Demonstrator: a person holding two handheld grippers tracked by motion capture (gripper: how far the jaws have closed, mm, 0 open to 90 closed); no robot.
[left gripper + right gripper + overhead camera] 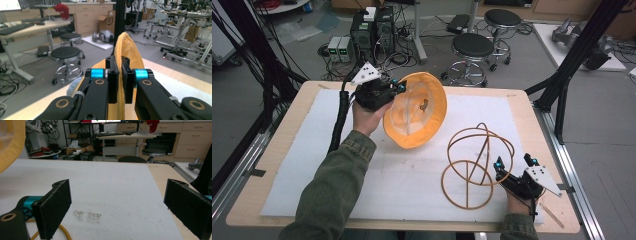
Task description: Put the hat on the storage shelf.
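An orange-yellow hat [417, 117] hangs tilted above the white mat, its pale inside facing me. My left gripper [401, 86] is shut on the hat's upper left brim; in the left gripper view the brim [127, 47] runs edge-on between the two pads of that gripper [119, 75]. A frame of thin tan hoops [477, 160] stands on the mat at the front right. My right gripper [514, 161] rests just right of that frame, open with nothing between its jaws. In the right gripper view that gripper [117, 202] has a curve of hoop [63, 232] at its lower left and the hat [10, 142] at the top left.
A white foam mat [412, 190] covers most of the wooden table [532, 115]. Two black stools [472, 47] and electronics boxes [372, 30] stand on the floor beyond the far edge. Black frame posts [562, 100] rise at the table's right side.
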